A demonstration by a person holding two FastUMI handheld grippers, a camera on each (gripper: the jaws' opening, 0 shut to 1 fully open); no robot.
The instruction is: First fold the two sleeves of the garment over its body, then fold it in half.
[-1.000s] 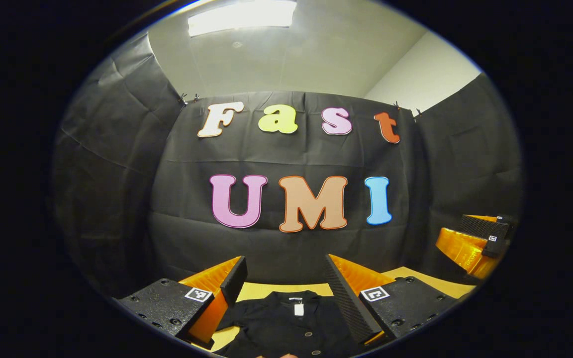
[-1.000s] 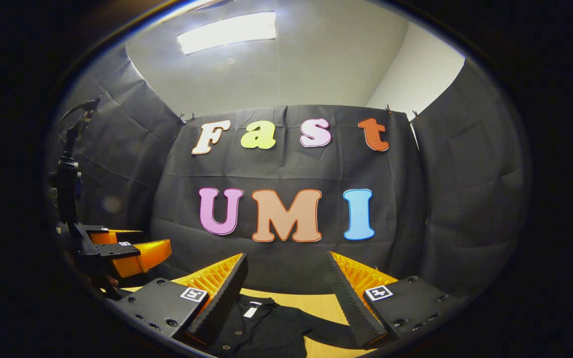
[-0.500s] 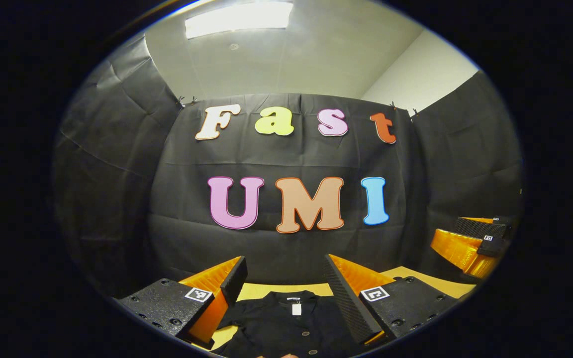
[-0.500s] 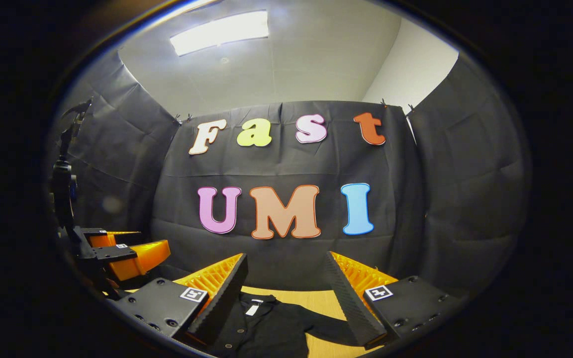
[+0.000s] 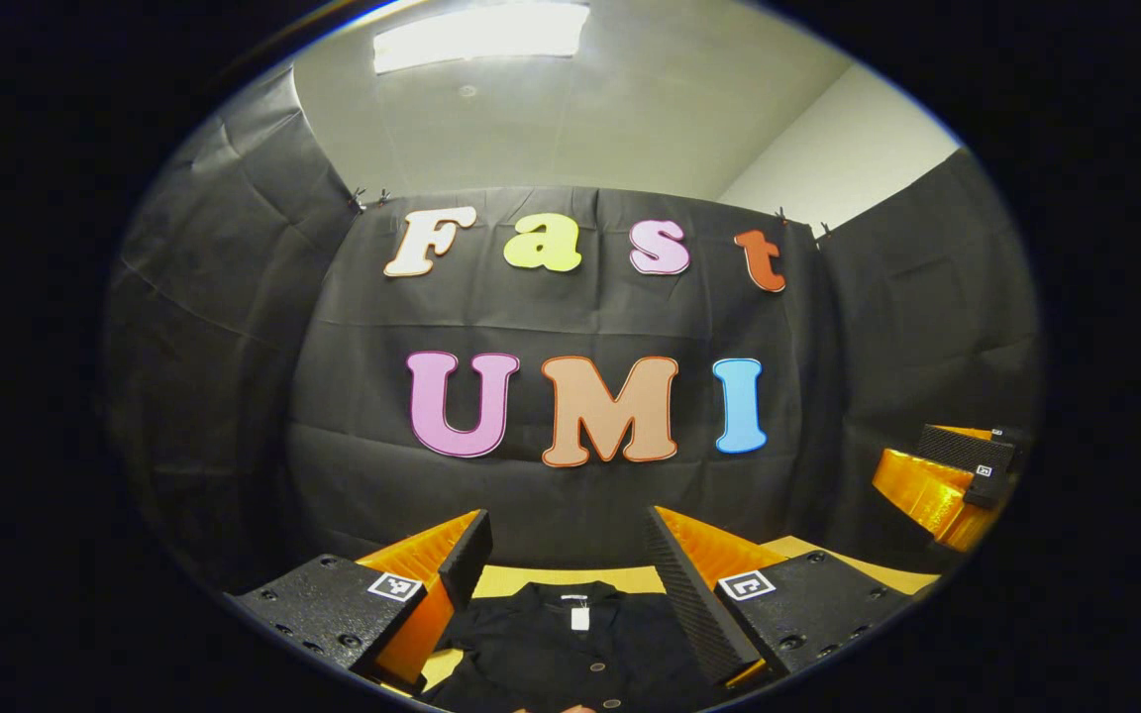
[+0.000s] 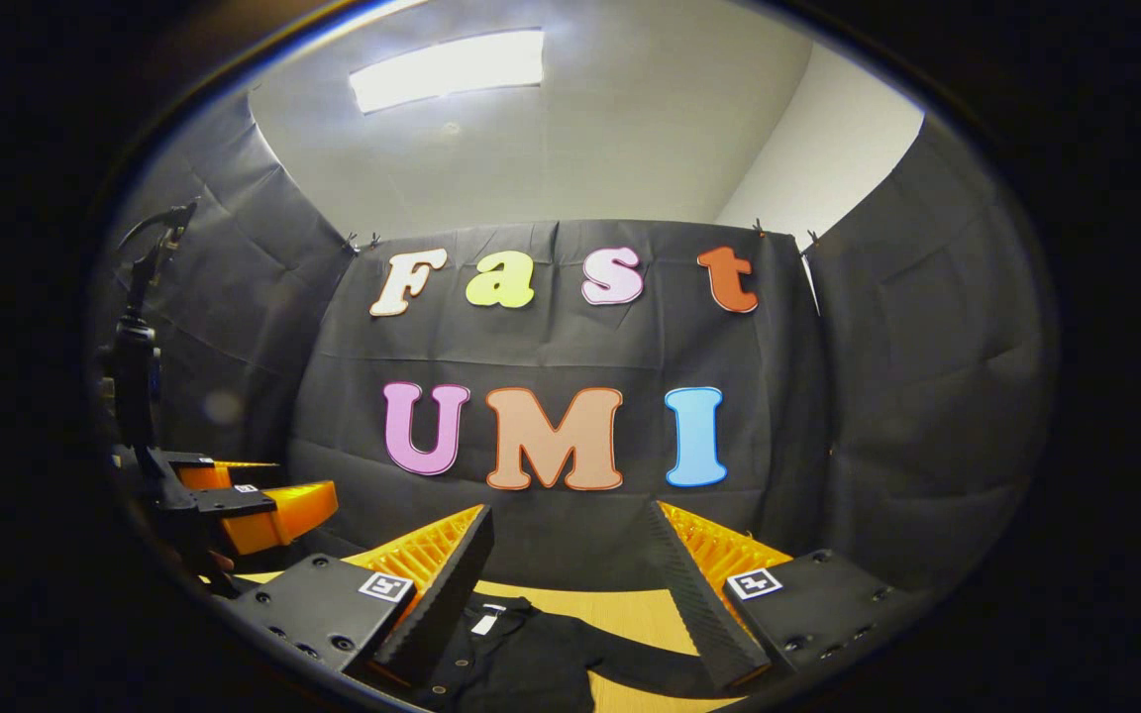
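Left claw (image 5: 568, 555) spread wide, grasping nothing, raised above a black shirt (image 5: 570, 654) spread flat on the tan counter (image 5: 570, 577). Collar toward the far wall, a small white tag at the neck, buttons down the front. Right claw (image 6: 568, 560) likewise released, empty, hanging above the shirt's collar (image 6: 491, 619) and one sleeve (image 6: 630, 662) stretched out sideways across the counter. No sleeve folded over the body yet.
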